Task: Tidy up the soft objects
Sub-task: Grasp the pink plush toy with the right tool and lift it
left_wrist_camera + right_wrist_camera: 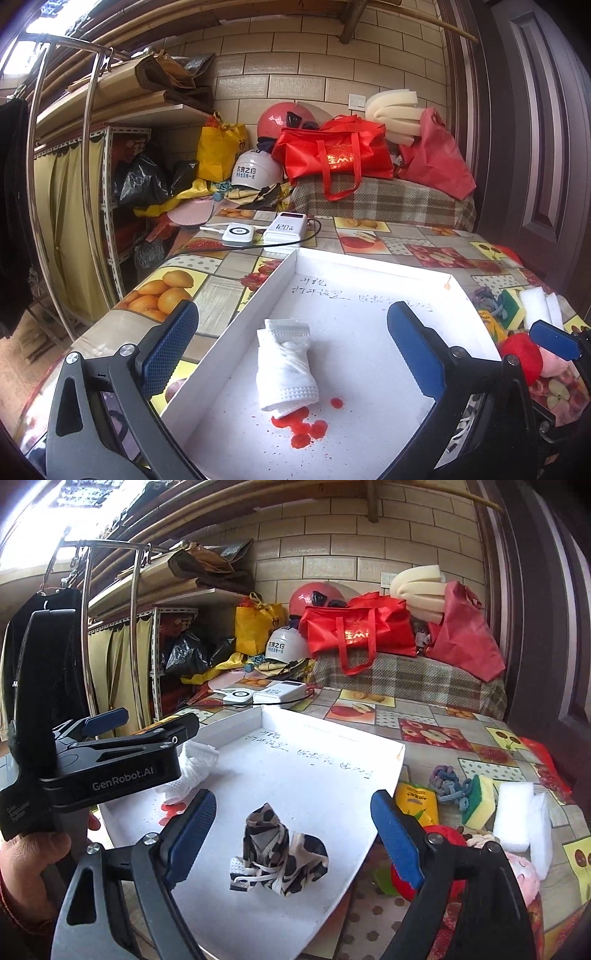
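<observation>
White mask (286, 363) rolled up, lying flat on tray (369, 258) floor, left half of tray. Red stains (303, 428) on tray floor at near end of the roll, touching it. Patterned mask (277, 856), black-grey-white, crumpled with ear loops tangled, resting on tray floor right of white mask, near tray's front edge. Handwritten lines (314, 755) across far part of tray floor.

Left tongs (291, 347) open wide, blue pads either side of white mask, not touching it. Right tongs (293, 827) open, pads flanking patterned mask, clear of it on both sides. Nothing gripped by either. Hand (33, 853) wrapped round left tongs' handle, seen from right wrist view.

Tray on counter (177, 291) covered in fruit-print cloth. Right of tray on counter: yellow packet (417, 799) touching tray edge, knotted grey-blue cord (448, 781), yellow-green sponge (480, 801), white foam blocks (517, 816), red and pink plush (517, 867) nearest the right tongs. Beyond tray's far edge: two white power banks (273, 232) with cable. Farther back: white helmet (255, 171), red helmet (284, 120), red bag (340, 151) on plaid-covered surface, folded foam (395, 110) against tiled wall.
</observation>
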A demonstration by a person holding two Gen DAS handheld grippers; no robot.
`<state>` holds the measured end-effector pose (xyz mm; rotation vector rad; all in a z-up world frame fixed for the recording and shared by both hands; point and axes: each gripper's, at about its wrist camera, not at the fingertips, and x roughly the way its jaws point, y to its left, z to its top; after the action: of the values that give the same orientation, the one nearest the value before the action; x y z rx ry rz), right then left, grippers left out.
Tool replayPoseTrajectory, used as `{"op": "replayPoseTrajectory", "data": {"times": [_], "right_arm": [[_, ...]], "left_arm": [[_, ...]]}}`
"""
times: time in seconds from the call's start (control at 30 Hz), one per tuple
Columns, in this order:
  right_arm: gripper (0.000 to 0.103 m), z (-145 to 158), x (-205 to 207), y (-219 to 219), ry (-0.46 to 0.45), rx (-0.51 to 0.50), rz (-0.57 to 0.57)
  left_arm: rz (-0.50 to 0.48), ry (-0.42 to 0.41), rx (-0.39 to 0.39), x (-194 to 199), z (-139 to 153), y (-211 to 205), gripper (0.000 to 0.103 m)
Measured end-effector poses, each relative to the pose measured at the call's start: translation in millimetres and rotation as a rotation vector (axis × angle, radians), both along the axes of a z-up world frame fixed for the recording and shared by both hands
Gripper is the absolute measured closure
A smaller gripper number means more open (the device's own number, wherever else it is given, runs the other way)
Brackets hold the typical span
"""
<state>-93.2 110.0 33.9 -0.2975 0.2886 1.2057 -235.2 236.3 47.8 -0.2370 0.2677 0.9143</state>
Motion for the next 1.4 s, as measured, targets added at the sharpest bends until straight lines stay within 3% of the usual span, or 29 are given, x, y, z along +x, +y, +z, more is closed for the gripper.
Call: {"op": "replayPoseTrajectory", "data": {"times": [0.5, 0.7, 0.87, 1.03, 1.13, 1.27, 1.4], "right_arm": [[0.017, -1, 12, -23, 0.031, -0.030, -0.012], [0.017, -3, 52, -54, 0.131, -0.024, -0.103], [0.017, 1, 93, -92, 0.094, 0.008, -0.235], [0.017, 0, 148, -132, 0.155, 0.014, -0.375], [0.017, -1, 166, -149, 0.178, 0.002, -0.408], [0.017, -4, 174, -154, 0.237, -0.028, -0.324], [0.017, -7, 156, -137, 0.202, -0.103, -0.184]], "left_arm": [[-0.087, 0.020, 0.026, 10, 1, -24, 0.000], [-0.181, 0.013, 0.014, 15, 1, -32, 0.000], [-0.267, 0.029, 0.020, 24, 2, -45, 0.000], [-0.411, 0.071, 0.016, 39, 1, -69, 0.000], [-0.553, 0.081, 0.015, 50, 1, -94, 0.000], [-0.818, 0.140, -0.030, 77, -1, -132, 0.000], [-0.938, 0.268, -0.044, 109, -7, -165, 0.000]]}}
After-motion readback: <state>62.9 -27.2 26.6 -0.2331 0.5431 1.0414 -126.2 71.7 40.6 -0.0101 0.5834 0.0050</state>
